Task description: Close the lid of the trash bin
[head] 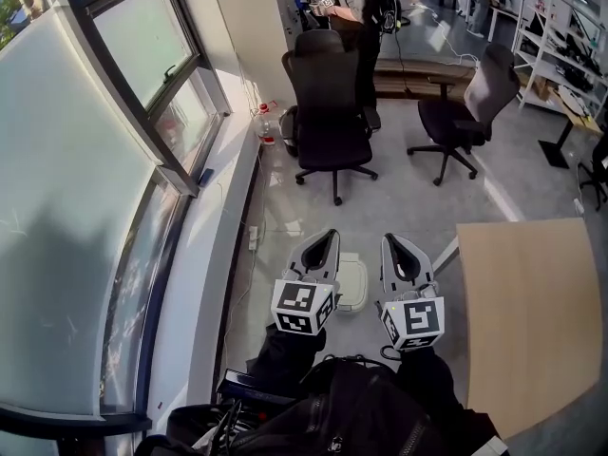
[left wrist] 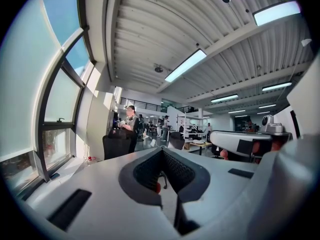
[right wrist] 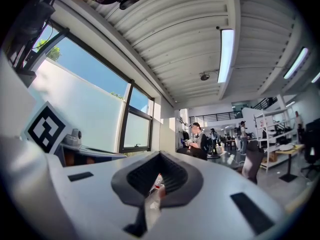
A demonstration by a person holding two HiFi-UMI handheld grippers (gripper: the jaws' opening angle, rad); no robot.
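Down on the floor between my grippers sits the bin (head: 353, 288), and its lid looks flat already, so I reckon the closing's done. Left gripper (head: 330, 235) and right gripper (head: 389, 239) are both clenched on nothing, held level above it. Next I'd just check the lid's seated, maybe give it a gentle press.

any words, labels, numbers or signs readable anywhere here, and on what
No text can be read in any view.
Marker cubes on the left gripper and right gripper: black-and-white square patterns only, no letters.
Bottle by the window: red label, too small to read.
Items on the shelves: too small and blurred.
Trash bin: no print visible.
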